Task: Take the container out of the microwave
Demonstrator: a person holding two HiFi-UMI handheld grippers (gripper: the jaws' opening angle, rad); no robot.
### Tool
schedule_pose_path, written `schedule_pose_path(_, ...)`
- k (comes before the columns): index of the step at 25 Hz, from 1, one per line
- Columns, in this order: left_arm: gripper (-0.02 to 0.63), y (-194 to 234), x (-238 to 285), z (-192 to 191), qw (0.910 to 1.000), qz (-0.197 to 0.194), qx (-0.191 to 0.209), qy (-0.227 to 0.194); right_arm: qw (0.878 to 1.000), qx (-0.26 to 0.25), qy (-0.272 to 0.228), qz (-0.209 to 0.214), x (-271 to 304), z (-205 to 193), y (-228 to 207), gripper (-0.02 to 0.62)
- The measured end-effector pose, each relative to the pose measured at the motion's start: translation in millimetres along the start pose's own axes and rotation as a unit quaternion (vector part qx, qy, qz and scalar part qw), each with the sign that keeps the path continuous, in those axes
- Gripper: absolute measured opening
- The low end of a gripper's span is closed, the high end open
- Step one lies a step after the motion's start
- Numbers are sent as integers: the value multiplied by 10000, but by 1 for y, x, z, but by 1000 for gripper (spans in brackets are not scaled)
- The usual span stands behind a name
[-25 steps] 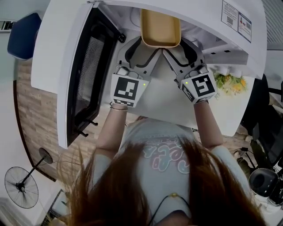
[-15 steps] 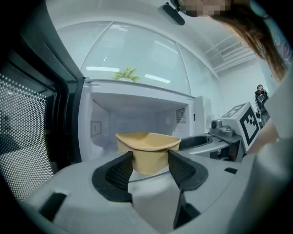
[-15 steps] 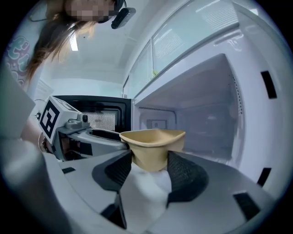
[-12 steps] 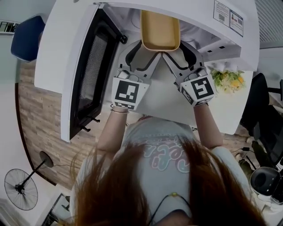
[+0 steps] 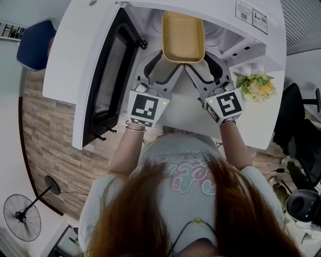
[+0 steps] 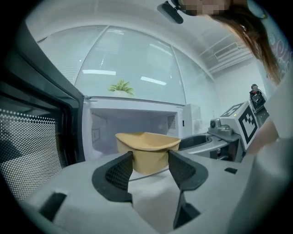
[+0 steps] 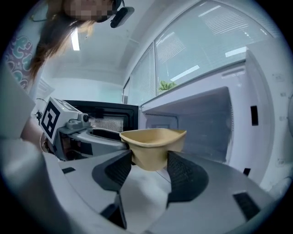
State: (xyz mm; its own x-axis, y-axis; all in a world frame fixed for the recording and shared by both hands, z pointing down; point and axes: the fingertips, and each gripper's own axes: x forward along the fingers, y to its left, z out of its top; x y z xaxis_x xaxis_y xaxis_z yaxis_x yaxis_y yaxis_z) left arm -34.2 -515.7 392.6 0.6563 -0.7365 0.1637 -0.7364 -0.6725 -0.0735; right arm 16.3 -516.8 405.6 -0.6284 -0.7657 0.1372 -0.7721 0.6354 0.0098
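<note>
Two grippers hold the tan container (image 5: 183, 35) by its near corners. The left gripper (image 5: 165, 59) has its fingers closed on the left corner, the right gripper (image 5: 199, 59) on the right. The container is at the mouth of the white microwave (image 5: 70, 60), whose door (image 5: 103, 85) stands open at left. Yellow-green flowers (image 5: 258, 85) sit on the table (image 5: 261, 125) at right. Stickers (image 5: 251, 14) on the microwave top are too small to read.

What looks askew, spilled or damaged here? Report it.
Nothing stands out. The tan container sits level at the mouth of the open microwave, gripped at its near corners by the left gripper and right gripper. It looks empty, and no spill shows.
</note>
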Motion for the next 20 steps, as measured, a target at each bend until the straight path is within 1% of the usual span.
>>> schedule_pose_path(12,244,-12,-30,10,9999,-76,68,-102,9999,-25,-51,-122,-20,11,24,235)
schedule_pose_path(20,244,-24,-49,20,9996,-130,126,-196,9997,-9,-173,-167,-38,19,40,235)
